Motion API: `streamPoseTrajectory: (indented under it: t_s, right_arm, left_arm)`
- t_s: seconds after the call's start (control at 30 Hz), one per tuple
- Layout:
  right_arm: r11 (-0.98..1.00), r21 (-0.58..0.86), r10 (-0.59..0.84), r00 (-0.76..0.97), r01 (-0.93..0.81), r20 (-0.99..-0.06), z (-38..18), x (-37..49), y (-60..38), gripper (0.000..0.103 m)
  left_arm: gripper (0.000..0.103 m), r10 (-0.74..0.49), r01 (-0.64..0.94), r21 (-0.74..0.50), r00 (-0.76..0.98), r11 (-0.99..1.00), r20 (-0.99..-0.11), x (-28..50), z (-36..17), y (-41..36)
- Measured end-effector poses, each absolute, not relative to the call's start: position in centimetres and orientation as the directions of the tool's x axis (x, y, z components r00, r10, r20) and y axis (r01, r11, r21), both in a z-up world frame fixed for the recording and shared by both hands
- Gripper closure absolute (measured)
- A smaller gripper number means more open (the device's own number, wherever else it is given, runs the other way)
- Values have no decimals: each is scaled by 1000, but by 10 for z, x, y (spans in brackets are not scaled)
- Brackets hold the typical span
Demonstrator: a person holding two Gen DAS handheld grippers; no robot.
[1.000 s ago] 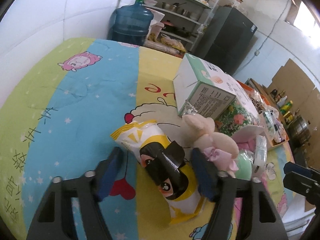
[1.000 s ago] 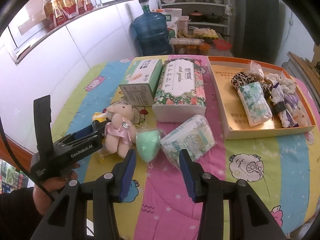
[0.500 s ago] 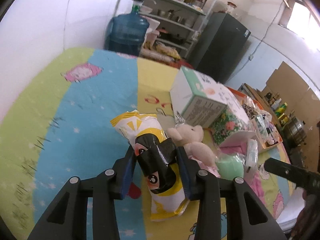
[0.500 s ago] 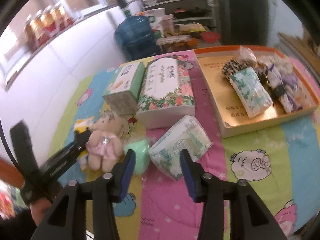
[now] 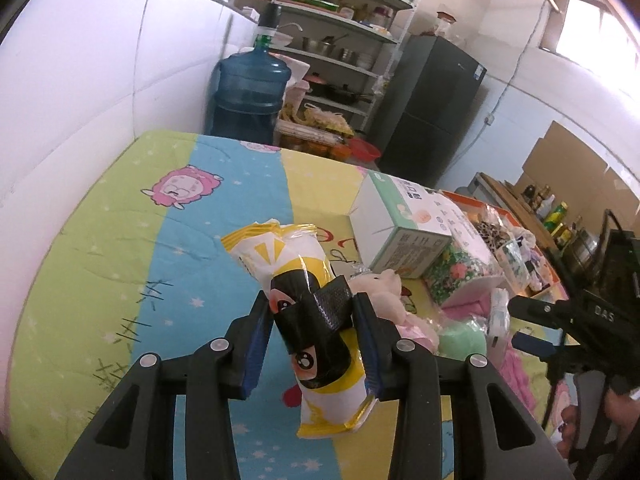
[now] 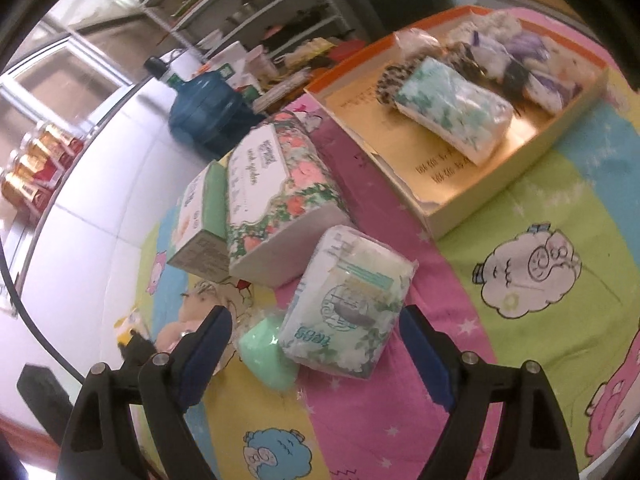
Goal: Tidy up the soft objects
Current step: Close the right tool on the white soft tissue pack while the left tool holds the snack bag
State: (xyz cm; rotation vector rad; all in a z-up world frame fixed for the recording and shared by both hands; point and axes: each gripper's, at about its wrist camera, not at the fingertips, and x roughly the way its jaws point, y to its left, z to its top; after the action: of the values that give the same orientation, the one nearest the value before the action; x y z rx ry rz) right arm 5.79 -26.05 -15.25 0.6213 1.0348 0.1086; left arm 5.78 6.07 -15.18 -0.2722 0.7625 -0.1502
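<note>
My left gripper [image 5: 312,316] is shut on a yellow and black cartoon-print soft pack [image 5: 308,300] and holds it above the colourful cloth. A pink plush bear [image 5: 386,292] and a green sponge [image 5: 460,338] lie just right of it. My right gripper [image 6: 316,344] is open, its fingers on either side of a white and green tissue pack [image 6: 352,300]; the green sponge also shows in the right wrist view [image 6: 266,350]. An orange-rimmed tray [image 6: 440,208] at the right holds another tissue pack [image 6: 452,116] and several soft items.
A green and white box [image 6: 200,216] and a floral tissue box [image 6: 276,196] stand mid-table. A blue water jug [image 5: 250,92], shelves and a dark fridge [image 5: 432,108] are beyond the table's far edge. A white wall runs along the left.
My left gripper has closed on the cartoon pack and lifted it. My right gripper has moved closer to the white and green tissue pack and tilted.
</note>
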Motion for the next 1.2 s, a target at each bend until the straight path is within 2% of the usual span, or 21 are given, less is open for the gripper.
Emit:
streamPoseTrajectory:
  t_s: [0.27,0.7,0.8,0.83,0.87,1.2]
  right_arm:
    - [844,489,321,524,219,-789,-157,59,-249,17]
    - [850,466,306,491,245,-816,-171,65,-246,18]
    - [848,466,302,492,254,-817,-171,66,-247,33]
    - [840,479,313,493,254,-811,-172,66,-250,46]
    - [833,493,327,496,251,-804,-173,64,-253,49]
    - [856,472,316,510,211,-800,-157,53,-261,50]
  left_arm:
    - [62,-245,56,-314,757,948,-606,43,-137,85]
    - [62,-218,34,-300,765,953,-606,27,-131,109]
    - [62,-220,39,-295,760,955,-611,25,-131,108]
    - [62,-219,39,-293,759,955,-612,24,-131,108]
    - [62,-219,39,-292,759,956,-613,24,-131,107]
    - [62,-238,77,-281,763,957,-601,24,-122,94]
